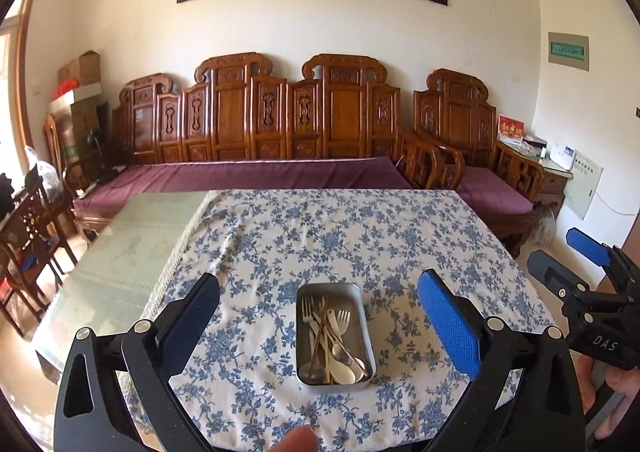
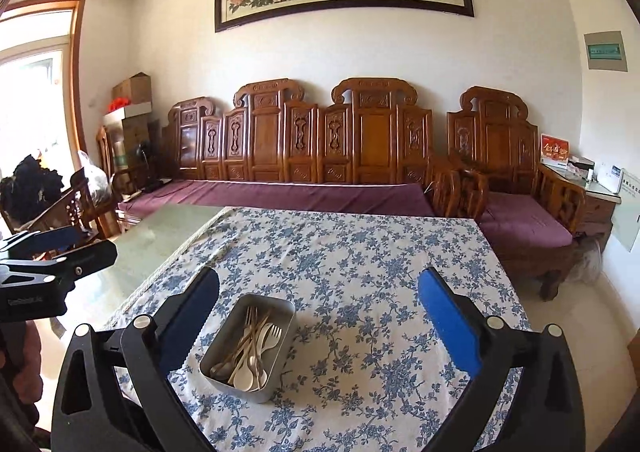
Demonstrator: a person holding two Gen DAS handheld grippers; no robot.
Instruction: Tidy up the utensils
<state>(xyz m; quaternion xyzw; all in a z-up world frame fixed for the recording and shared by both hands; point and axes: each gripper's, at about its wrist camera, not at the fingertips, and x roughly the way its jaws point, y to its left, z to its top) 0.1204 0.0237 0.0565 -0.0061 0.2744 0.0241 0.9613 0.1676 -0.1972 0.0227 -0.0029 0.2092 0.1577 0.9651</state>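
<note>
A metal tin (image 1: 301,336) sits on the blue-flowered tablecloth (image 1: 320,228), near the table's front edge. Several forks and spoons (image 1: 329,336), some steel and some white, lie piled inside it. My left gripper (image 1: 319,281) hangs above and in front of the tin, open wide with nothing between its fingers. In the right wrist view the tin (image 2: 282,356) and its utensils (image 2: 252,348) lie down to the left, under my right gripper (image 2: 319,276), also open and empty. Each gripper shows at the edge of the other's view: the right gripper (image 1: 556,250) and the left gripper (image 2: 86,242).
The cloth covers the right part of a glass-topped table (image 1: 128,260). A carved wooden sofa (image 1: 256,124) with purple cushions stands behind it. Wooden chairs (image 1: 28,236) are at the left. A person's fingertip (image 1: 296,440) and hand (image 1: 618,388) show by the handles.
</note>
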